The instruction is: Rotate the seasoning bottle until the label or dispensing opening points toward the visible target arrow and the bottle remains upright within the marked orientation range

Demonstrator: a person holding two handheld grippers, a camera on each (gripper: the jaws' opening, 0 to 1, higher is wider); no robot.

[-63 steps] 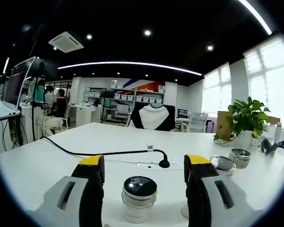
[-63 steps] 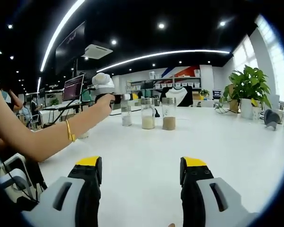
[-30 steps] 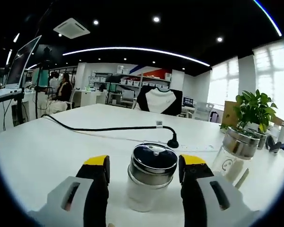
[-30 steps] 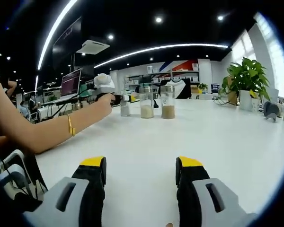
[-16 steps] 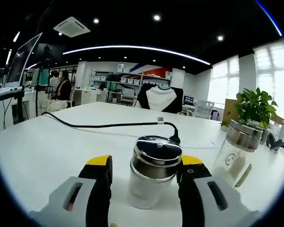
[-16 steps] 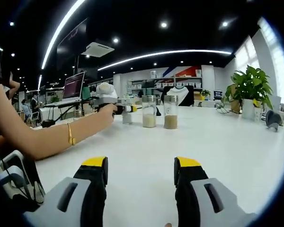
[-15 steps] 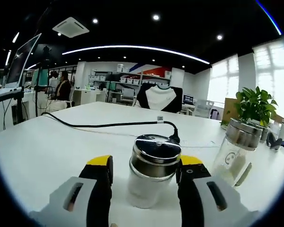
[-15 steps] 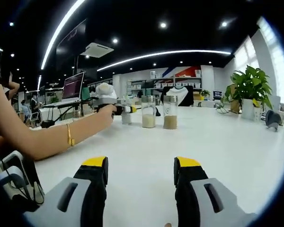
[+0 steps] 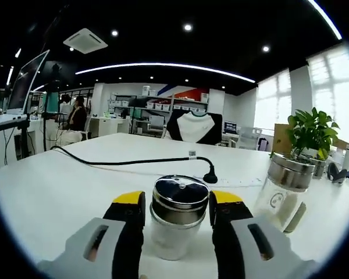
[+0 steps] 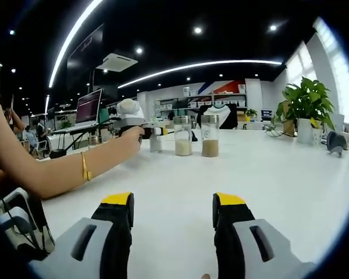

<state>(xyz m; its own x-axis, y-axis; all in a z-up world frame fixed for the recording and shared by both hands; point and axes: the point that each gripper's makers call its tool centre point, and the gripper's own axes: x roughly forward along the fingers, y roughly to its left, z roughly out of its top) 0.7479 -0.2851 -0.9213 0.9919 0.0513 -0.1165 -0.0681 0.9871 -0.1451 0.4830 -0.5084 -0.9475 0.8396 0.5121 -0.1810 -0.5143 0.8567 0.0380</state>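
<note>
The left gripper (image 9: 177, 212) pinches the bottle (image 9: 175, 218) just below its cap — best twisted level and upright — while the right gripper (image 10: 174, 212), jaws spread, hovers over the table (image 10: 267, 168).

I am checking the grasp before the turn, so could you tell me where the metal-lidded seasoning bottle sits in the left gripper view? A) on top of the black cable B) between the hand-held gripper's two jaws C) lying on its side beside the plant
B: the seasoning bottle stands upright between the yellow-tipped jaws of the left hand-held gripper.
</note>
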